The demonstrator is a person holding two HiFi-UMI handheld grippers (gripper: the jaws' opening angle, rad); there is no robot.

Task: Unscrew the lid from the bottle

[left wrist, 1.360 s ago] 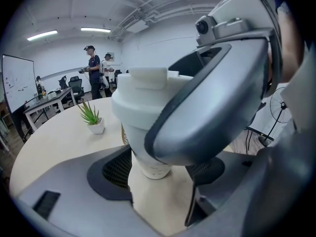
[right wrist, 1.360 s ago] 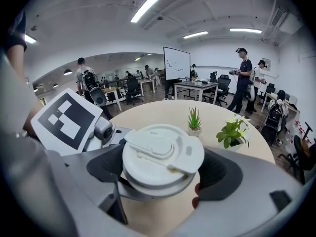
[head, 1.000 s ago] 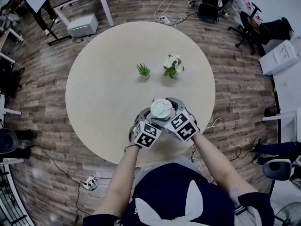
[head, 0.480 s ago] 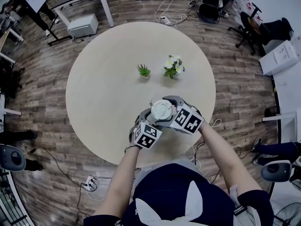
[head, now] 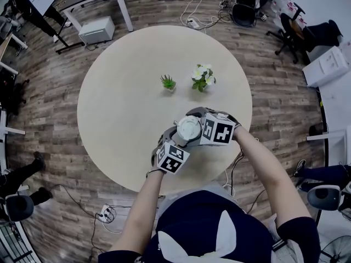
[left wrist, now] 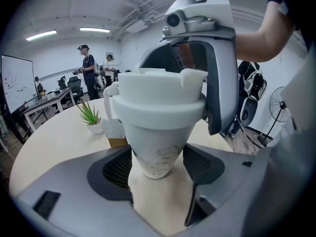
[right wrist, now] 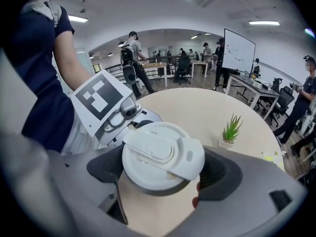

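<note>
Head view: both tools meet over the near edge of the table [head: 120,108], and that's where the bottle [left wrist: 154,154] sits. The left gripper [left wrist: 157,168] has its jaws pressed in on the tapered lower body, one pad each side. The right gripper [right wrist: 162,174] is clamped across the rim of the white lid [right wrist: 160,152]. My call: hold the left dead steady as the anchor, twist only the right, squarely about the bottle's axis, and don't lift until the thread lets go.
</note>
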